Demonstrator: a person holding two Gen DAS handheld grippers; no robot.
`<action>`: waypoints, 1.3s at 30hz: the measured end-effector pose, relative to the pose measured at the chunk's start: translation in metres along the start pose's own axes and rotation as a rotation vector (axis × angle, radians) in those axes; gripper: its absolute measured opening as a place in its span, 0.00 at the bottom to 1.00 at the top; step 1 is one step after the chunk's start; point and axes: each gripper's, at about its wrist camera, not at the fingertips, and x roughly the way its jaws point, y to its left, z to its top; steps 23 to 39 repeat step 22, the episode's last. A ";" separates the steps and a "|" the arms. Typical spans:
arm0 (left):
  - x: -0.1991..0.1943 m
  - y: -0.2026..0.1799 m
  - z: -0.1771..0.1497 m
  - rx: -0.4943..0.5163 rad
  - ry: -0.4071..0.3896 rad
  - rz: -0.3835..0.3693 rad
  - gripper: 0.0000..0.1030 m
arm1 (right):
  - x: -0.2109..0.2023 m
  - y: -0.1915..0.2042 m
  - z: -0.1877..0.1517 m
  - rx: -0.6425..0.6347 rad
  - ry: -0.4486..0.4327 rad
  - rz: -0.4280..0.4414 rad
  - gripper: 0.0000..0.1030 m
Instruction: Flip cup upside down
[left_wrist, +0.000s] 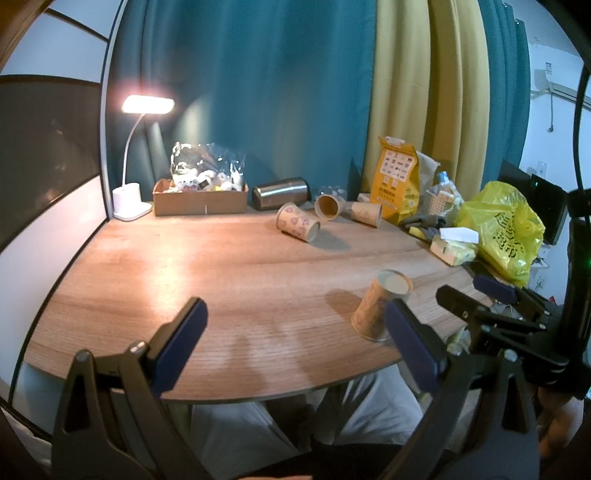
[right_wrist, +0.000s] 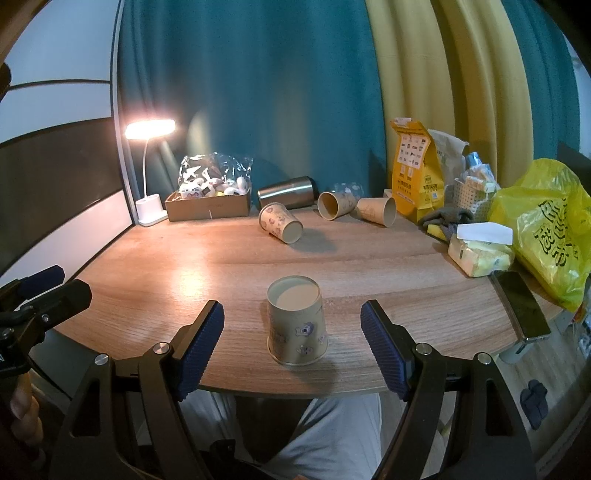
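Observation:
A printed paper cup (right_wrist: 297, 321) stands upside down near the front edge of the wooden table (right_wrist: 184, 266), its flat base facing up. It also shows in the left wrist view (left_wrist: 380, 304). My right gripper (right_wrist: 291, 341) is open, its blue pads either side of the cup without touching it. My left gripper (left_wrist: 295, 336) is open and empty over the front edge, left of the cup. The right gripper (left_wrist: 476, 291) appears in the left wrist view too. Three more paper cups (right_wrist: 280, 223) (right_wrist: 334, 205) (right_wrist: 376, 211) lie on their sides at the back.
A lit desk lamp (right_wrist: 149, 177), a cardboard box (right_wrist: 208, 206), a steel tumbler (right_wrist: 288, 197) on its side, an orange bag (right_wrist: 417, 173), a tissue pack (right_wrist: 480, 251), a yellow plastic bag (right_wrist: 546, 225) and a phone (right_wrist: 521, 306) line the back and right.

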 end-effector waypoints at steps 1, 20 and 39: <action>0.000 0.000 0.000 0.000 0.000 -0.001 0.95 | 0.001 -0.001 0.001 -0.001 0.002 0.000 0.77; 0.001 0.002 0.000 -0.001 0.002 -0.001 0.95 | 0.003 -0.003 -0.002 0.003 0.005 0.004 0.77; 0.002 0.002 0.000 -0.003 0.004 -0.001 0.95 | 0.003 -0.003 -0.002 0.003 0.006 0.002 0.77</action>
